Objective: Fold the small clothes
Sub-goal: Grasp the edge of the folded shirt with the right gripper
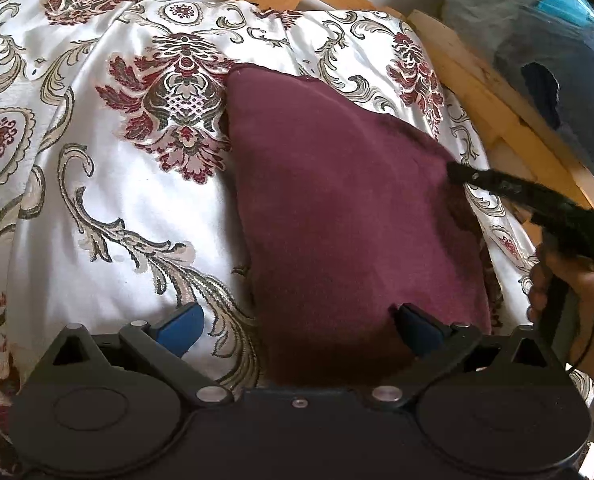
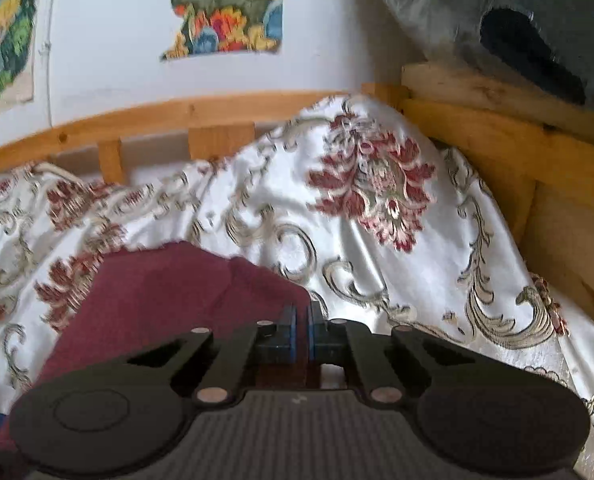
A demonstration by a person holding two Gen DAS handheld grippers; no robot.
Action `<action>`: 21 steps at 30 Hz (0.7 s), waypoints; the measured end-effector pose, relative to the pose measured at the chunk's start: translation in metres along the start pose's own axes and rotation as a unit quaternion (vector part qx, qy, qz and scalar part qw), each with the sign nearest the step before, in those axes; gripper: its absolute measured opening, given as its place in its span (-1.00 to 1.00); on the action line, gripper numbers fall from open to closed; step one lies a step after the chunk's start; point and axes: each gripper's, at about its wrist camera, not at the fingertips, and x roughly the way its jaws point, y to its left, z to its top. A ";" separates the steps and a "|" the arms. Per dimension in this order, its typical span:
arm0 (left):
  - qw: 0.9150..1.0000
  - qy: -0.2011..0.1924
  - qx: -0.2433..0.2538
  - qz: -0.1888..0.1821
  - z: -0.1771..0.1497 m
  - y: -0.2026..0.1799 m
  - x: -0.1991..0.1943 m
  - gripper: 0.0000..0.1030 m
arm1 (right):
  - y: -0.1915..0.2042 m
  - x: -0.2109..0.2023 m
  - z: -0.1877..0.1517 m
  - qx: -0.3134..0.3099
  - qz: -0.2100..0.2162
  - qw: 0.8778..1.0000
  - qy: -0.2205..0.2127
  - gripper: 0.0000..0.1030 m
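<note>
Maroon cloth (image 1: pixel 337 200) on floral bedspread (image 1: pixel 97 200)

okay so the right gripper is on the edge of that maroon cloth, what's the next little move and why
Probably carry that edge across toward the far side. The right gripper is shut on the maroon cloth, which lies spread on the floral bedspread, and the left gripper stands open over its near edge.

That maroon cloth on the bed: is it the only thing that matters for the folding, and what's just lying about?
Part of the job:
maroon cloth
right tongs, shut on its edge
left tongs, open

Just lying about:
patterned bedspread
wooden bed frame
plastic-wrapped bundle
wall pictures
</note>
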 end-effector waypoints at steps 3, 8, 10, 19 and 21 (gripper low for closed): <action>1.000 0.001 -0.004 -0.004 0.000 0.002 0.000 0.99 | -0.009 0.006 -0.007 0.029 0.004 0.999 0.015 -0.85; 1.000 0.001 -0.003 -0.004 -0.001 0.002 0.001 0.99 | -0.016 0.002 -0.008 0.055 0.023 0.998 0.009 -0.46; 1.000 0.001 -0.003 -0.004 -0.001 0.002 0.001 0.99 | -0.018 0.001 -0.006 0.059 0.036 0.998 0.008 0.06; 1.000 0.000 -0.004 -0.005 -0.001 0.002 0.001 0.99 | -0.028 0.041 0.007 0.098 0.118 0.987 0.055 0.59; 1.000 -0.001 -0.004 -0.006 -0.001 0.003 0.001 0.99 | -0.031 0.056 0.010 0.112 0.132 0.983 0.068 0.63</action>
